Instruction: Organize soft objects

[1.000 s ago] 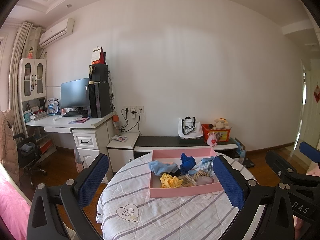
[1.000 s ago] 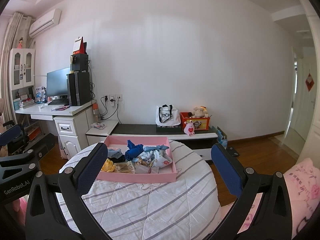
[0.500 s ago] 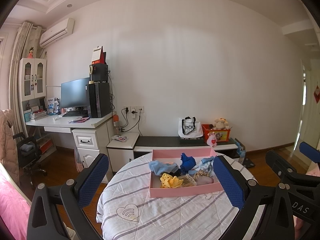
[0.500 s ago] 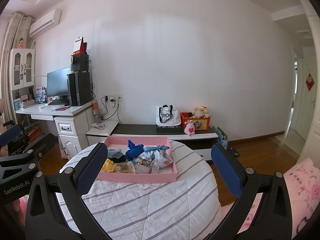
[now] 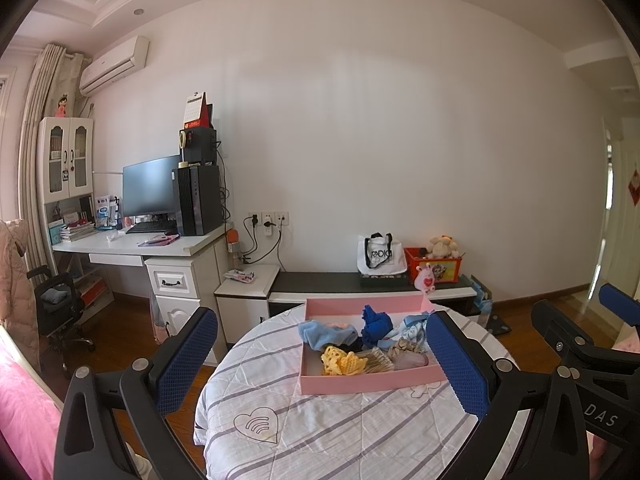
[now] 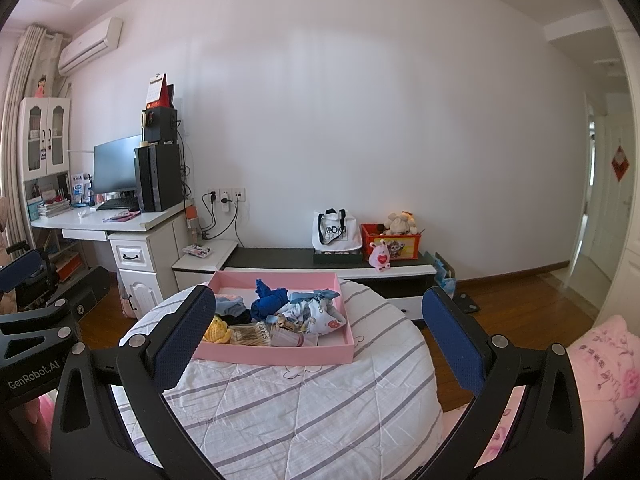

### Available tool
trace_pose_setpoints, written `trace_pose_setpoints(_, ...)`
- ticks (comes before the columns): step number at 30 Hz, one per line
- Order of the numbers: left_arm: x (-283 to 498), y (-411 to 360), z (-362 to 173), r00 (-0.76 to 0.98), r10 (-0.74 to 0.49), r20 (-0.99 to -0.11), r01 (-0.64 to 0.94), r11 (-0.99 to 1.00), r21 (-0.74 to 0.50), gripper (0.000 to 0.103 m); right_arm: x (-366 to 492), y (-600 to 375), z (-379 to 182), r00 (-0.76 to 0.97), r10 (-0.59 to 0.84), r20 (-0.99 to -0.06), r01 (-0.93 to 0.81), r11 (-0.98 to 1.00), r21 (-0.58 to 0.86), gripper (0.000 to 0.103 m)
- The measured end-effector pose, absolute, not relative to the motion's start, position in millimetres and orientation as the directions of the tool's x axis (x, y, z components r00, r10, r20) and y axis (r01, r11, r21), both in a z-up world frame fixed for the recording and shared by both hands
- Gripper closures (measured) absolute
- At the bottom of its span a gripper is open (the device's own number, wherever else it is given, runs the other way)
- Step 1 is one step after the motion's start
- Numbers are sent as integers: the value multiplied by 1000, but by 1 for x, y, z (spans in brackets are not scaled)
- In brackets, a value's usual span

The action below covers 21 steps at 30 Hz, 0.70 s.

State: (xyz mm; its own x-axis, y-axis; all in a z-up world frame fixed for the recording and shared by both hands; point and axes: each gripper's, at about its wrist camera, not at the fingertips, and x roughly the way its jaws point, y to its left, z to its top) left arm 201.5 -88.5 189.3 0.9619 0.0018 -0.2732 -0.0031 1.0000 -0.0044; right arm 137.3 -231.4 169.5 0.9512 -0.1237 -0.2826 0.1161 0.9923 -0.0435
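A pink tray [image 5: 372,383] [image 6: 276,353] sits on a round table under a striped quilt [image 5: 320,432] [image 6: 304,412]. In it lie a light blue cloth [image 5: 326,332], a dark blue cloth [image 5: 376,324] [image 6: 268,304], a yellow crocheted piece [image 5: 344,362] [image 6: 218,330], a printed baby cloth [image 6: 320,314] and other small items. My left gripper [image 5: 322,364] is open and empty, held back from the tray. My right gripper [image 6: 318,338] is open and empty, also short of the tray.
A white desk [image 5: 140,248] with a monitor and a computer tower stands at the left. A low cabinet [image 5: 360,282] behind the table carries a white bag, a red box and plush toys. Pink bedding [image 6: 600,376] lies at the right. The floor is wood.
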Motion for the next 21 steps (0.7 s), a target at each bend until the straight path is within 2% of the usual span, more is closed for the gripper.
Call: trace_pose_setpoints(21,199,-90,188,963,-20,-270,19,1000,-6,0,140,-231,165,946,-142,-290,133,990,-51,0)
